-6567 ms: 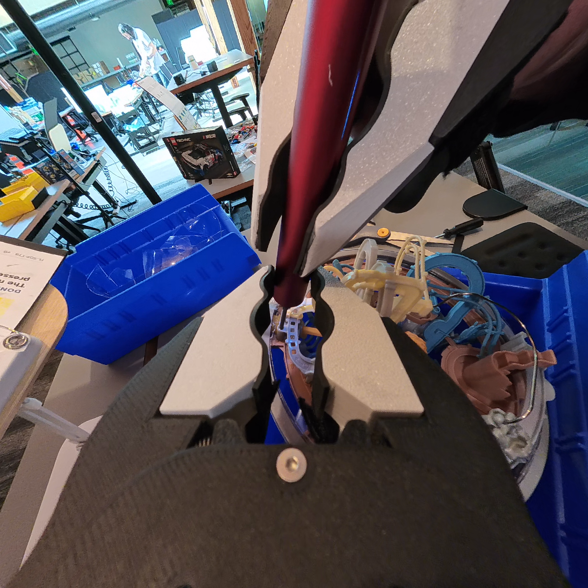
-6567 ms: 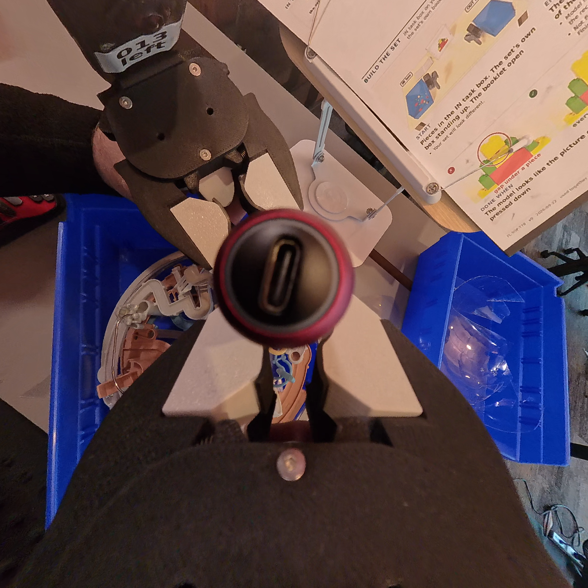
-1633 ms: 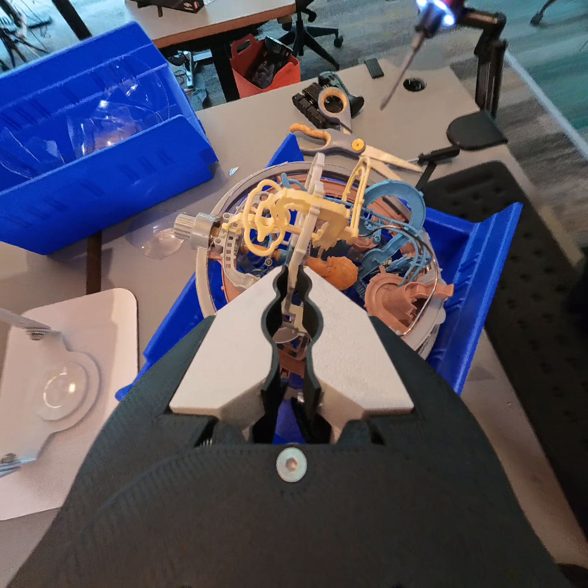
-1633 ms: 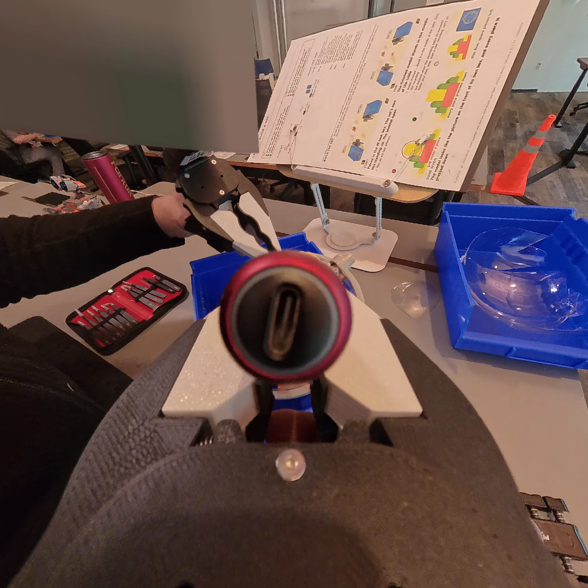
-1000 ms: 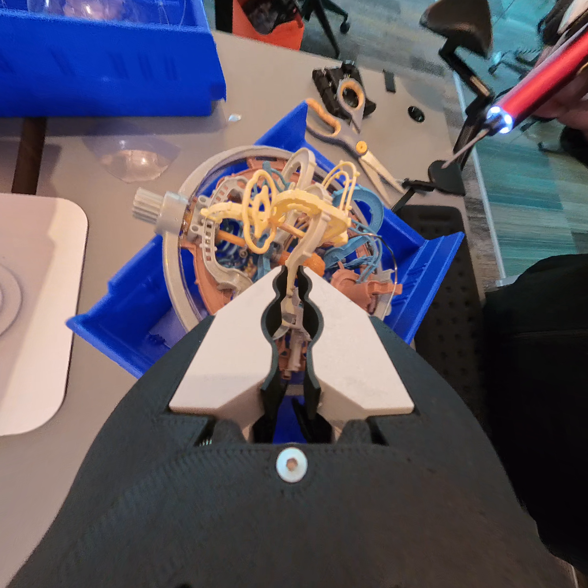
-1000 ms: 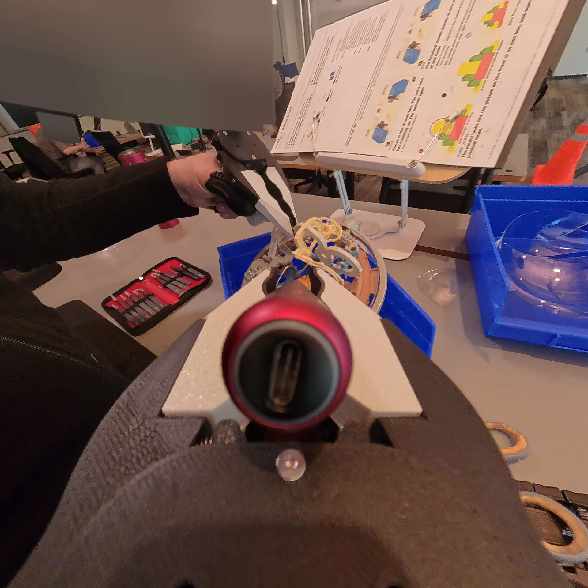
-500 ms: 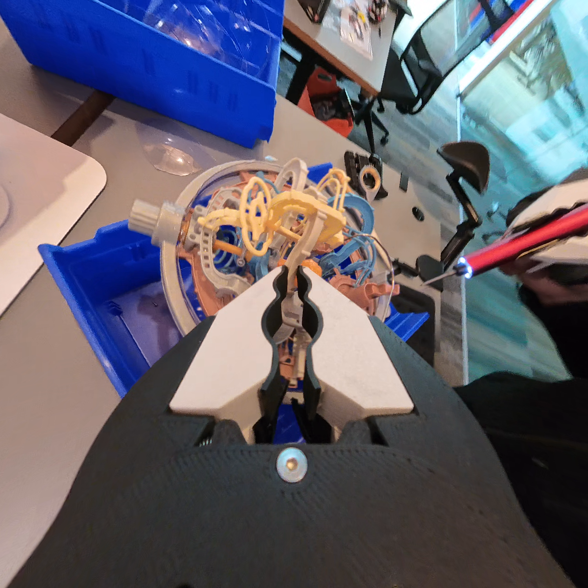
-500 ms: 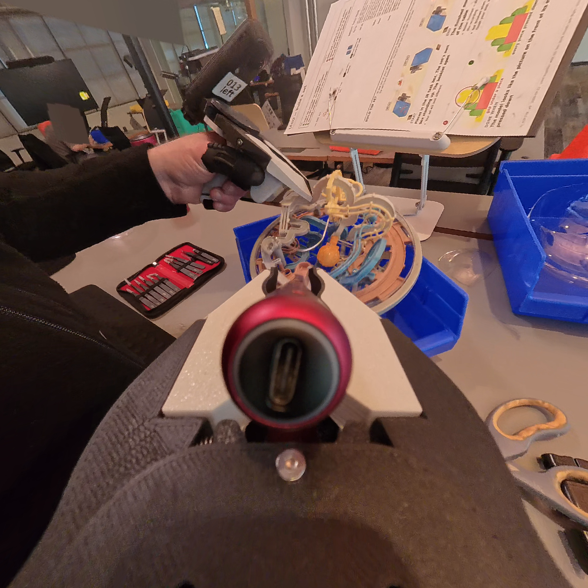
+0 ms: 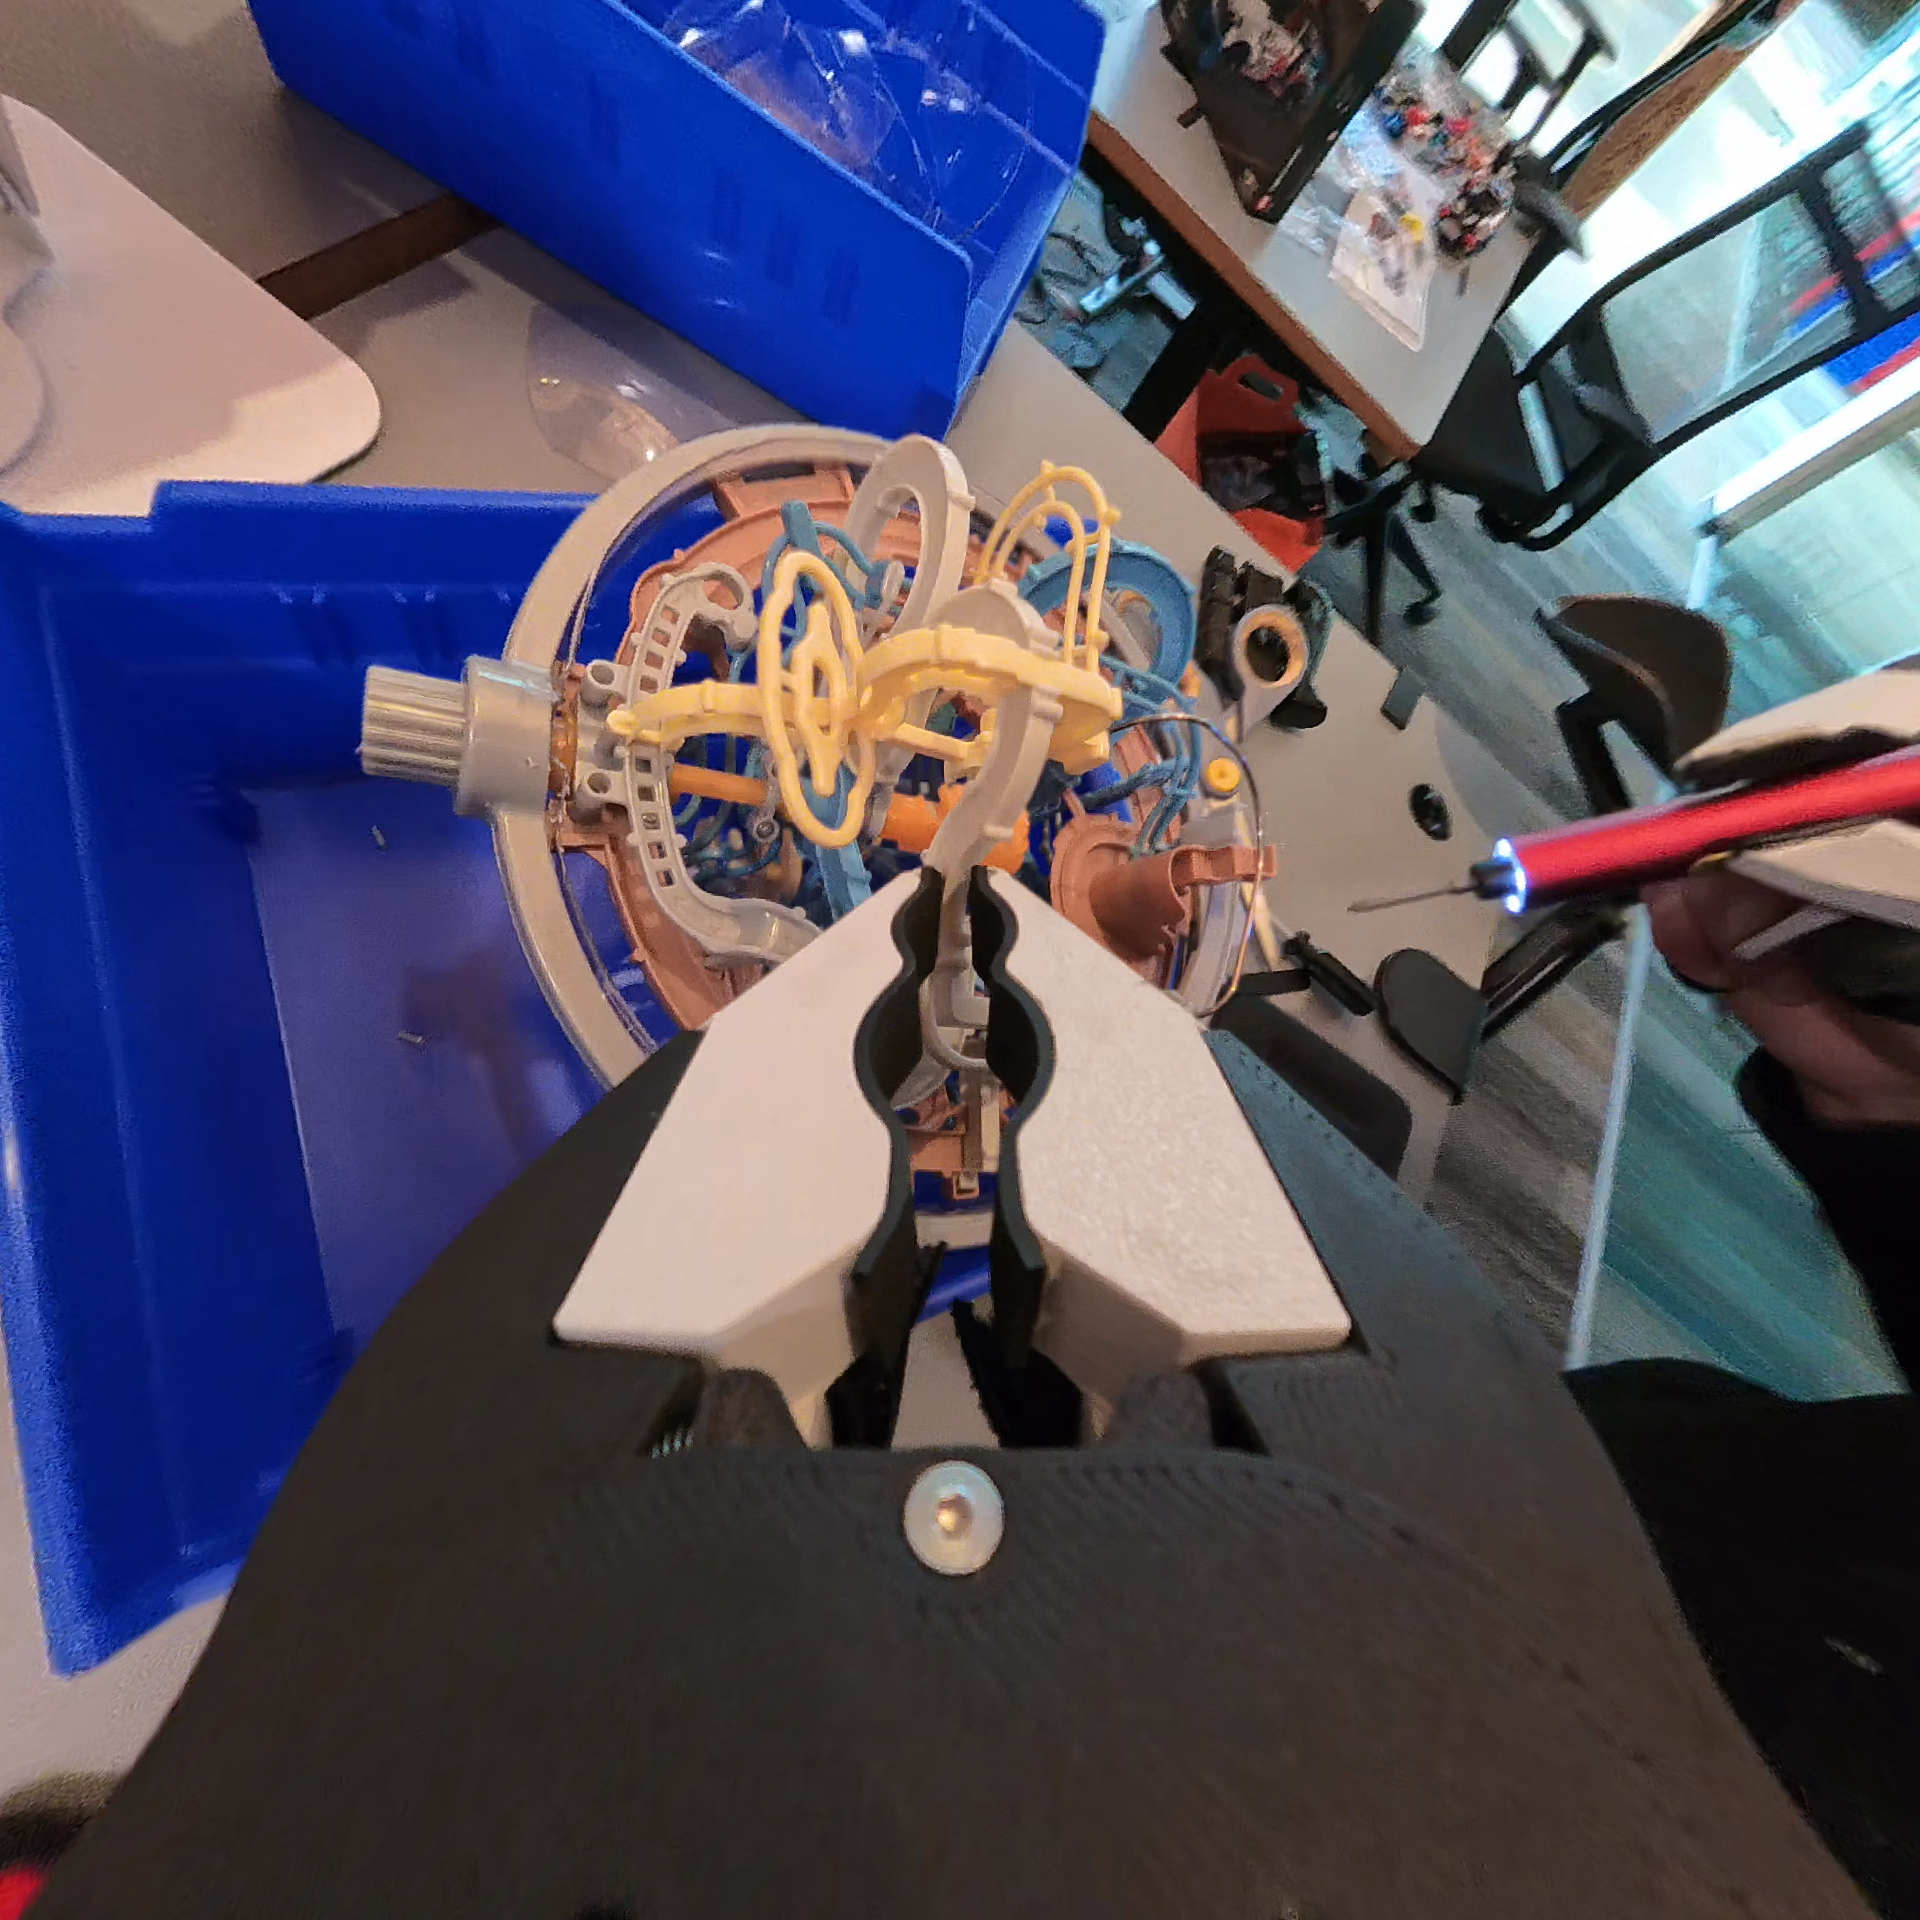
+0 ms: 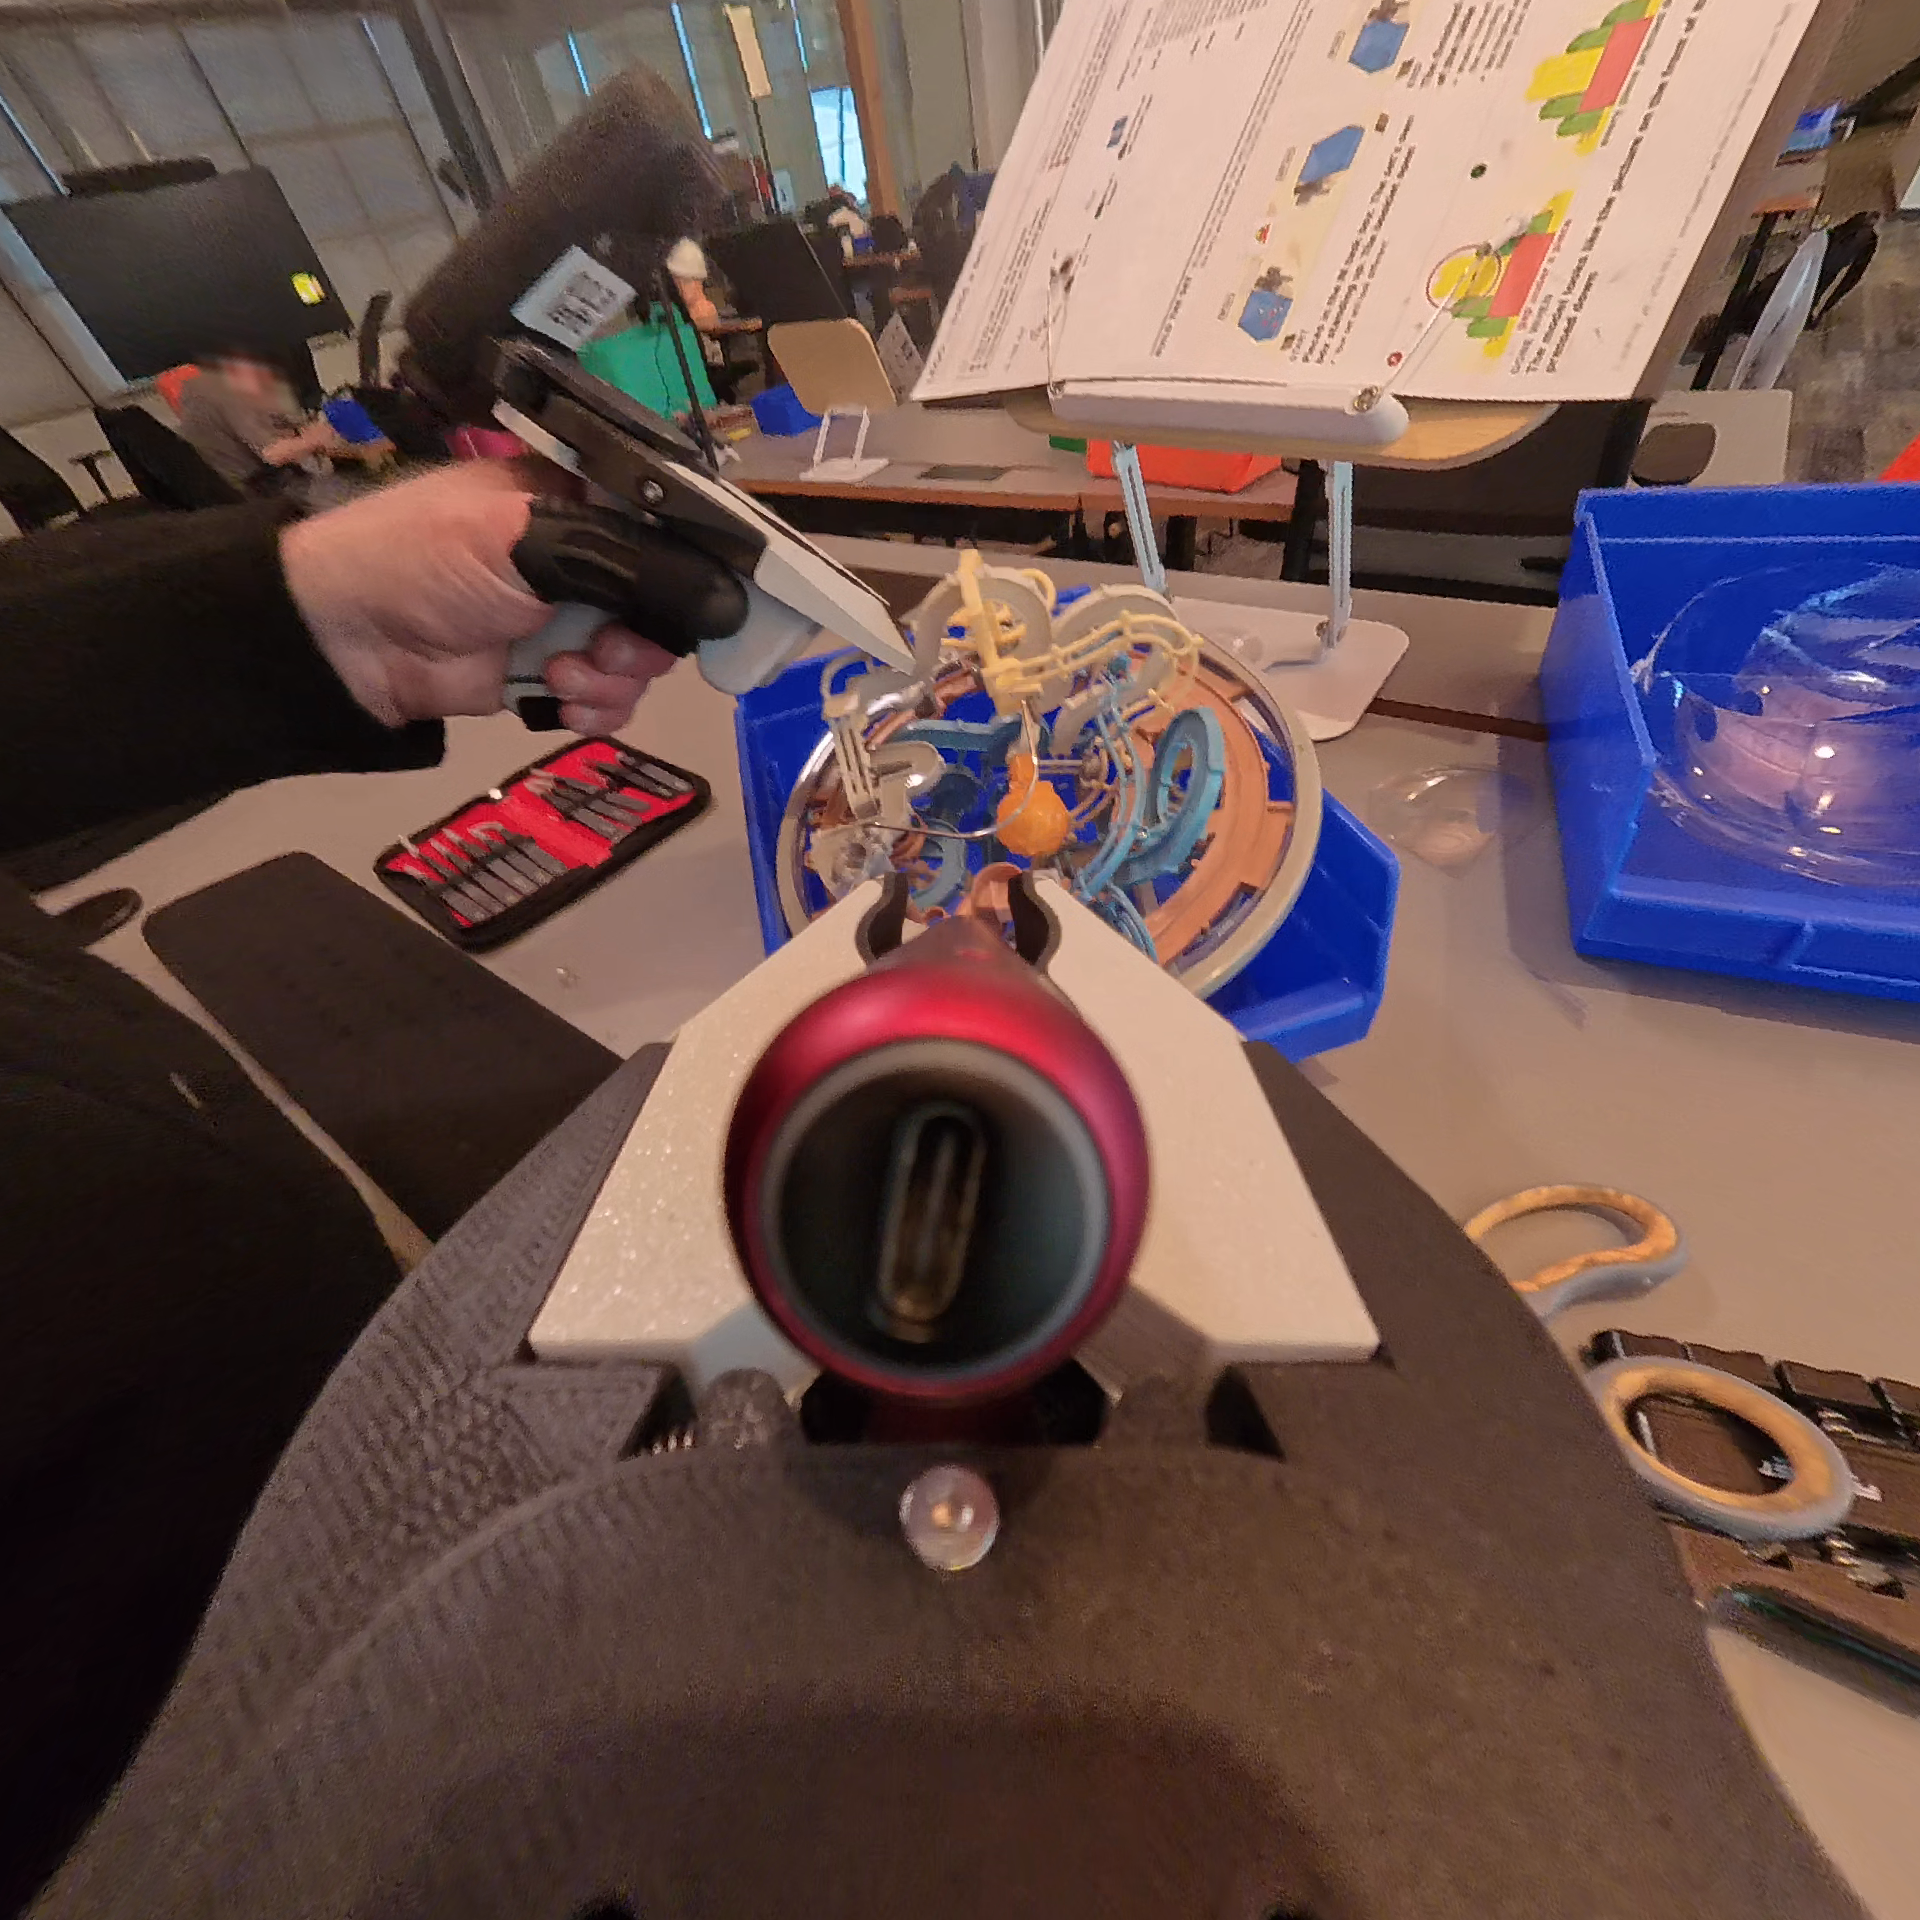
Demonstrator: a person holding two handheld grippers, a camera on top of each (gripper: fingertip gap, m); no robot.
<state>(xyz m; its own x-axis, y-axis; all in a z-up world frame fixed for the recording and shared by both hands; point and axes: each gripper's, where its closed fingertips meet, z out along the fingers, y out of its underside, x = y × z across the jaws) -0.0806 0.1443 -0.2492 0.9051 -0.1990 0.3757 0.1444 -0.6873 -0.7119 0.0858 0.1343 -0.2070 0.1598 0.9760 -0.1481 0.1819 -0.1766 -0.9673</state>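
Open tabletop [image 10: 1558, 1101] was left between the maze assembly [image 10: 1049, 790] in its blue bin [image 10: 1320, 935] and the second blue bin [image 10: 1745, 914]. Passage on the near right was narrowed by scissors [image 10: 1569, 1247]. The left side was obstructed by a red tool case [image 10: 540, 831] and a black pad [image 10: 364, 1018]. Behind, access was blocked by a document stand [image 10: 1340, 644].

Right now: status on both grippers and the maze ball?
Left gripper shut on grey track of maze ball. Right gripper shut on red screwdriver, tip short of ball. Ball tilted in blue bin.
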